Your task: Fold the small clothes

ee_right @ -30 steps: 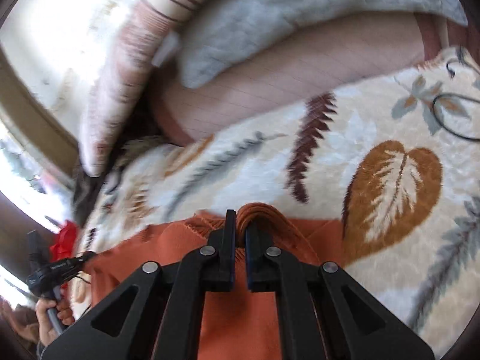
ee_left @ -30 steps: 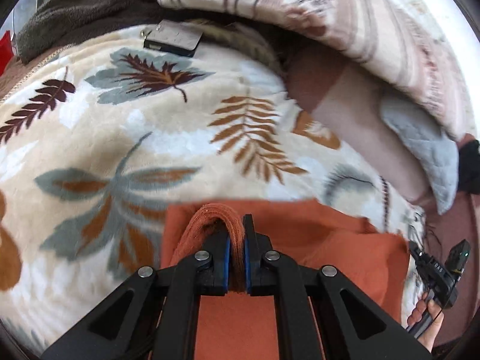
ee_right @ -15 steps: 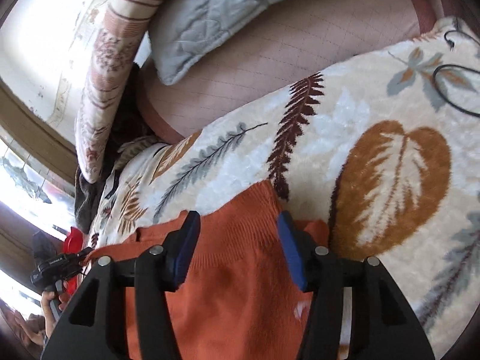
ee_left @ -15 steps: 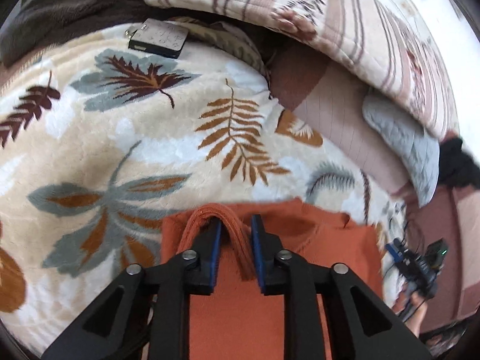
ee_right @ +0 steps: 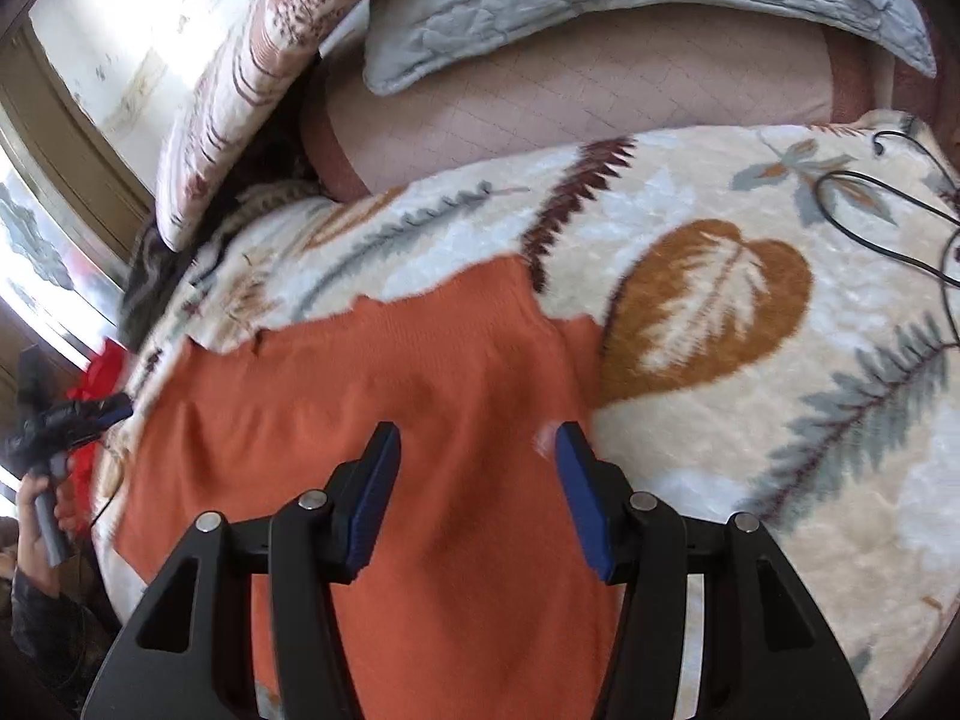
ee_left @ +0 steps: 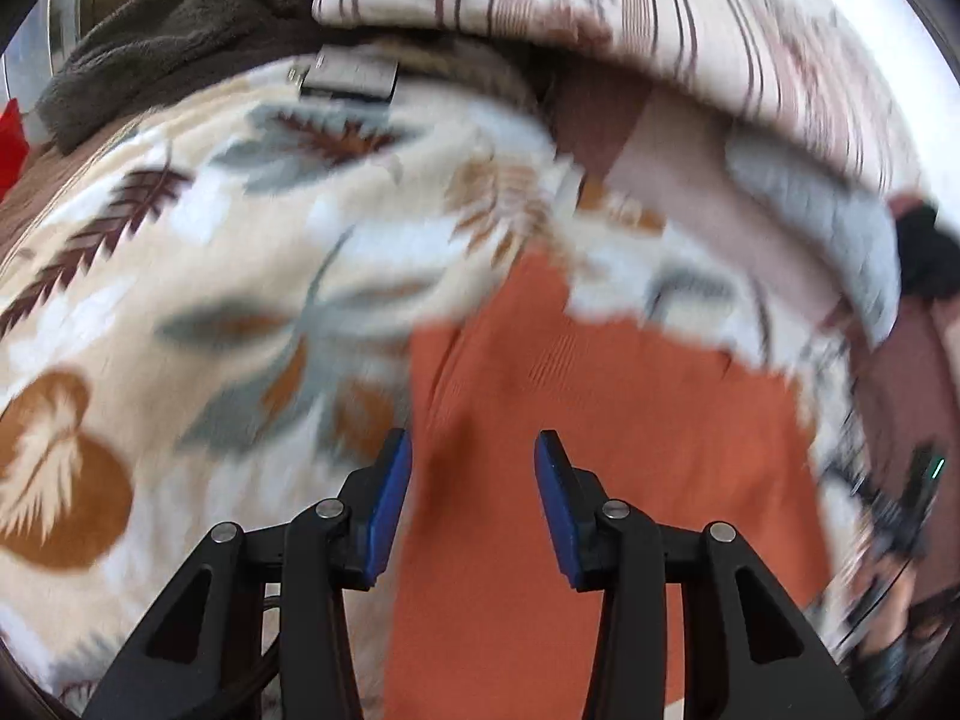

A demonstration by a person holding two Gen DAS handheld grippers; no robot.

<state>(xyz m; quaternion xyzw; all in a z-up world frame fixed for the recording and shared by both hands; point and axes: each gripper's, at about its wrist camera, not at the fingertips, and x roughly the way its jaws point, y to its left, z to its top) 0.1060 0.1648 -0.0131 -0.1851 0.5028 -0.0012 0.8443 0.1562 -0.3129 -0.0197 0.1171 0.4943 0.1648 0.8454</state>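
With the orange garment (ee_left: pixel 600 450) lying flat on the leaf-patterned blanket (ee_left: pixel 180 252), left gripper (ee_left: pixel 473 501) fingers opening and empty, right gripper (ee_right: pixel 477 495) half open, empty too; risk of snagging the fold if lifted carelessly.

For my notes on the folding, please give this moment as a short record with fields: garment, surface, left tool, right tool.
garment: orange knit garment, lying flat, held by neither tool
surface: leaf-print blanket
left tool: left tool, jaws opening, pads clear of the cloth
right tool: right tool, open, nothing gripped
nearby: black cable on the blanket
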